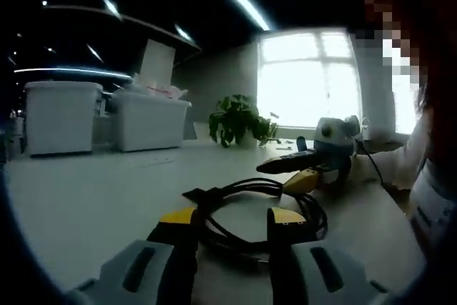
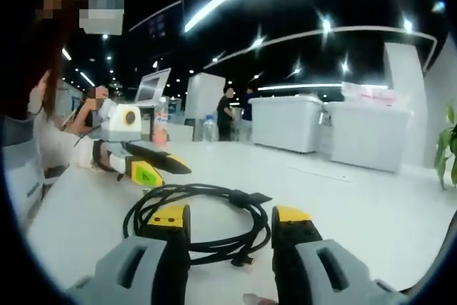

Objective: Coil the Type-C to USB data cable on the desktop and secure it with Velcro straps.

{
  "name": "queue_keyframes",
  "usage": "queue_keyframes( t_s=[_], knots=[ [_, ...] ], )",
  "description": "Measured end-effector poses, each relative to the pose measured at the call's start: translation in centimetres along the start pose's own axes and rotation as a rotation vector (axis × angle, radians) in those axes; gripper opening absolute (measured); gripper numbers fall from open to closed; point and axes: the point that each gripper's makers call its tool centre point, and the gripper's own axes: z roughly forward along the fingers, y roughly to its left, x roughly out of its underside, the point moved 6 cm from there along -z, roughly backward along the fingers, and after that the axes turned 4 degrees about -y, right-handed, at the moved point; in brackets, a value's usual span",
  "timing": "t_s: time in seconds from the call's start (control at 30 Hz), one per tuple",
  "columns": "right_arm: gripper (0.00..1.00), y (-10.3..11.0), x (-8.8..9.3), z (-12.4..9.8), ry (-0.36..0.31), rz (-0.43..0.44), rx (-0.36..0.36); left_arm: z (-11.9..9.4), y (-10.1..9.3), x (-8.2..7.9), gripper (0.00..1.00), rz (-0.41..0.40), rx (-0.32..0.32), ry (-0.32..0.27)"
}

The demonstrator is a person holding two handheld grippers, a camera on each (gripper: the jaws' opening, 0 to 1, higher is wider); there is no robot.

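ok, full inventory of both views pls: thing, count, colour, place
data cable: 1, black, coiled on the desktop between both tools
strap: 1, black, on the coil's far side in the right gripper view
desktop: 1, white, under the coil
storage bins: 2, white, far edge of the desktop
plant: 1, green, by the window
window: 1, bright, behind the plant
people: 2, dark clothes, standing in the background
left tool: 1, grey with yellow tips, open, straddling the coil
right tool: 1, same colours, open, straddling the coil

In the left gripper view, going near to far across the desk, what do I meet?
Left gripper, jaws apart → coiled black cable → right gripper reaching in from the right → potted plant → window.
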Motion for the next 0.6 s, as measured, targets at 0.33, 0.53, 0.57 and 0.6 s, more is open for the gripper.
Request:
queue_keyframes(
  t_s=[0.33,0.53,0.57,0.6],
  knots=[
    [0.45,-0.09,-0.01,-0.05,-0.001,-0.008,0.007,0.02,-0.04,0.05,0.39,0.013,0.002,0.008],
    [0.45,0.01,-0.02,-0.06,-0.001,-0.015,0.004,0.05,-0.09,0.15,0.39,0.023,0.003,0.014],
    [0.45,0.03,-0.02,-0.06,-0.002,-0.016,0.003,0.06,-0.10,0.17,0.39,0.025,0.003,0.016],
    [0.44,0.06,-0.01,-0.06,-0.001,-0.019,0.002,0.07,-0.09,0.20,0.39,0.026,0.002,0.018]
  ],
)
